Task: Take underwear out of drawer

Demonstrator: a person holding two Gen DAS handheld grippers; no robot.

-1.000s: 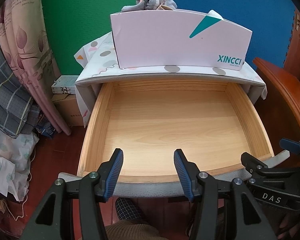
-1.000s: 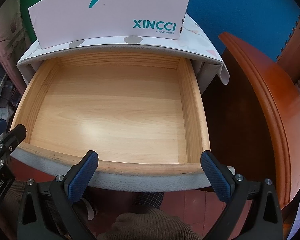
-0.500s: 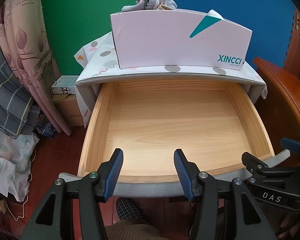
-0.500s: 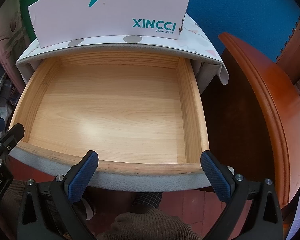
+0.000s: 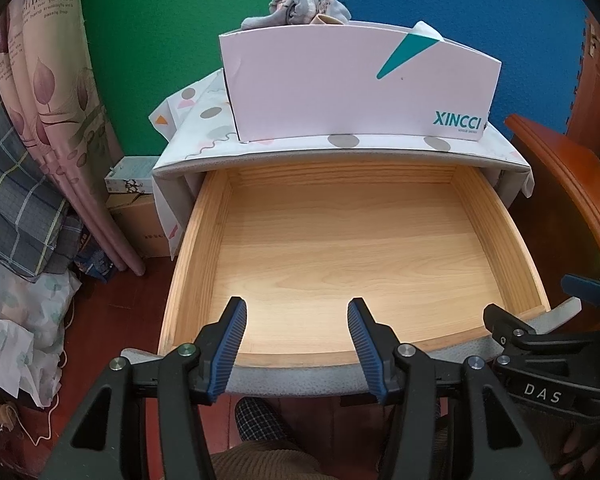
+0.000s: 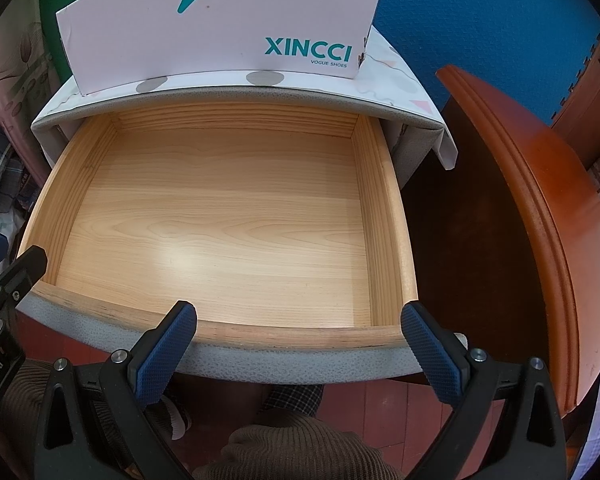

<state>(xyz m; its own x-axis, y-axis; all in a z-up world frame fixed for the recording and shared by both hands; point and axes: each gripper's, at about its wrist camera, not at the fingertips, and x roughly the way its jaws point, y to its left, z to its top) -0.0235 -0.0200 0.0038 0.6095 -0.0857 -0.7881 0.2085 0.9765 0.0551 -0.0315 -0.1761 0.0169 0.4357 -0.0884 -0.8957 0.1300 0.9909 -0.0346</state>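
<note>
Nothing has moved: both grippers' jaws hang open and unloaded over the drawer, its back cut off.

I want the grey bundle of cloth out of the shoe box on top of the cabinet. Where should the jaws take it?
Grip the rumpled top of the cloth bundle, coming down from above. Only that part rises over the wall of the shoe box; the rest sits hidden inside, so a sideways approach would likely hit cardboard.

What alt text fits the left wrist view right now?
An open pale wooden drawer with a bare floor fills the view, the left tool hovering open over its front edge. Behind it, a white XINCCI shoe box holds bundled grey cloth.
</note>
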